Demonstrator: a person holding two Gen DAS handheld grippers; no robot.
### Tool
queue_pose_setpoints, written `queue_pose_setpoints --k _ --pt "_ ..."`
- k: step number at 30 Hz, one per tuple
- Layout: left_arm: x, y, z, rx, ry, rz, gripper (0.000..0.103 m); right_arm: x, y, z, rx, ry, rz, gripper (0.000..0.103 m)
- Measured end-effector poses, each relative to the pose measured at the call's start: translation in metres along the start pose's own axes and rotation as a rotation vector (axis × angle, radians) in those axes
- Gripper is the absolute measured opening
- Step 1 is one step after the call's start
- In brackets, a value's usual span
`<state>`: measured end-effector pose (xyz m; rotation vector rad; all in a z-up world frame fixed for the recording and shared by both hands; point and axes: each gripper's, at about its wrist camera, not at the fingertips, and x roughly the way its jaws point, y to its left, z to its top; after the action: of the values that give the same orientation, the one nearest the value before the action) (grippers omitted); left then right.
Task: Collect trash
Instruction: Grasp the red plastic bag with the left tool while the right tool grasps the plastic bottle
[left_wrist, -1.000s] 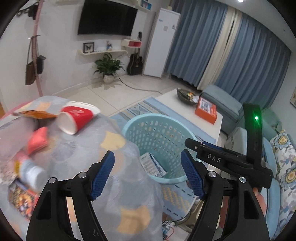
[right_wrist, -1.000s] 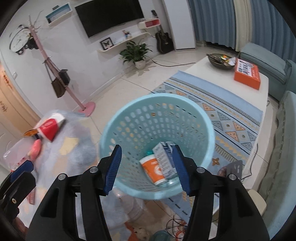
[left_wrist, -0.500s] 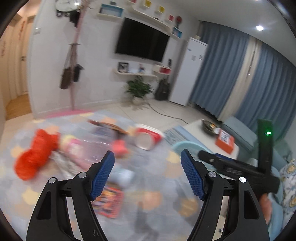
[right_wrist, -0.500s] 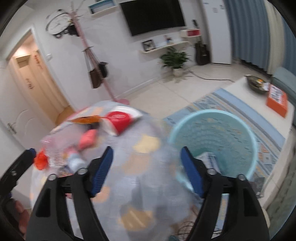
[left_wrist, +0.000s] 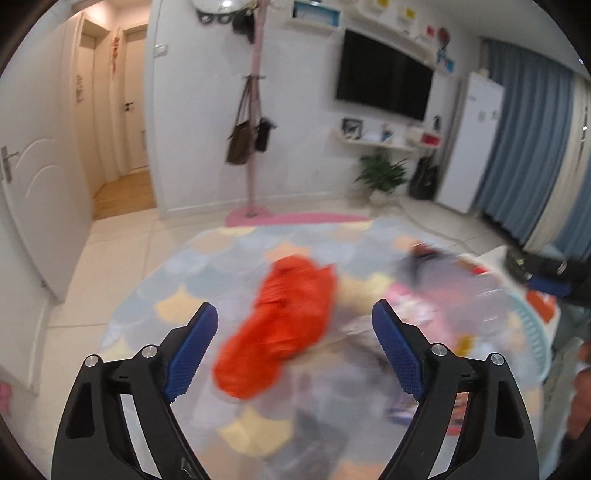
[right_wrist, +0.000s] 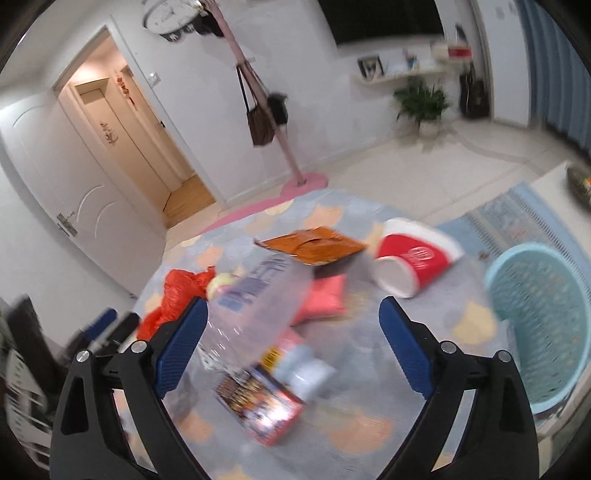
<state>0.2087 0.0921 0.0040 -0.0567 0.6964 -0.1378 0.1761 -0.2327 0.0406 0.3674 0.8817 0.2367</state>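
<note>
Right gripper (right_wrist: 291, 345) over unblurred trash (right_wrist: 415, 256)

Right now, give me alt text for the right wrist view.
Open right hand-held gripper over a table strewn with trash: clear plastic bottle, tipped red paper cup, orange snack wrapper. A light blue basket stands right.

L gripper (left_wrist: 294, 345) & R gripper (right_wrist: 291, 341) agape, empty

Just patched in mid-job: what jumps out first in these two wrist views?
The red paper cup lying on its side at the table's far right stands out, with the light blue basket just beyond the table edge. A crumpled orange bag fills the space ahead of the open left gripper. The right gripper, also open, hovers over a clear bottle.
</note>
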Motion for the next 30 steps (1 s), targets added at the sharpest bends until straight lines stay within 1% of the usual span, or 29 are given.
queue_pose_setpoints --k 3,4,6,10,14,16,17,18,20,21,22,23,24,25,26,27,29,30 --pt "0.017 0.016 0.0 -0.017 0.04 -0.008 0.084 0.023 0.005 0.007 0.065 0.075 0.039 0.09" --pt "0.023 0.021 0.0 -0.024 0.055 -0.019 0.084 0.032 0.006 0.01 0.086 0.102 0.038 0.09" --pt "0.03 0.027 -0.001 -0.02 0.077 -0.036 0.084 0.044 0.011 0.012 0.101 0.129 0.027 0.09" --pt "0.049 0.028 0.002 0.007 0.129 -0.011 0.084 0.064 0.025 0.013 0.068 0.177 -0.03 0.09" --pt "0.058 0.026 0.001 0.008 0.153 -0.002 0.084 0.077 0.035 0.008 0.03 0.211 -0.073 0.089" --pt "0.059 0.021 -0.004 0.006 0.156 0.002 0.083 0.081 0.038 0.006 0.004 0.218 -0.09 0.084" --pt "0.059 0.02 -0.005 0.008 0.157 0.004 0.08 0.082 0.04 0.005 -0.017 0.223 -0.102 0.078" --pt "0.059 0.019 -0.006 0.012 0.159 0.003 0.077 0.082 0.041 0.004 -0.029 0.225 -0.104 0.075" --pt "0.062 0.017 -0.011 0.013 0.181 -0.02 0.065 0.08 0.04 0.002 -0.042 0.224 -0.099 0.069" --pt "0.064 0.016 -0.014 0.007 0.198 -0.037 0.063 0.078 0.04 0.0 -0.05 0.221 -0.086 0.065" --pt "0.064 0.014 -0.017 0.004 0.209 -0.044 0.057 0.076 0.039 -0.001 -0.054 0.217 -0.078 0.064" --pt "0.064 0.012 -0.019 0.007 0.206 -0.04 0.051 0.073 0.037 -0.004 -0.061 0.211 -0.073 0.06" --pt "0.063 0.01 -0.021 0.009 0.197 -0.039 0.048 0.07 0.035 -0.006 -0.067 0.208 -0.068 0.057" --pt "0.059 0.008 -0.022 0.011 0.187 -0.043 0.042 0.068 0.032 -0.01 -0.072 0.203 -0.056 0.057" --pt "0.056 0.007 -0.024 0.012 0.179 -0.039 0.039 0.064 0.03 -0.012 -0.077 0.196 -0.041 0.057" --pt "0.052 0.007 -0.025 0.01 0.174 -0.037 0.033 0.061 0.029 -0.015 -0.084 0.189 -0.034 0.057" --pt "0.043 0.009 -0.027 -0.005 0.162 -0.049 0.026 0.052 0.025 -0.02 -0.097 0.164 -0.017 0.056" --pt "0.041 0.01 -0.027 -0.01 0.156 -0.054 0.025 0.048 0.023 -0.021 -0.099 0.152 -0.004 0.056"
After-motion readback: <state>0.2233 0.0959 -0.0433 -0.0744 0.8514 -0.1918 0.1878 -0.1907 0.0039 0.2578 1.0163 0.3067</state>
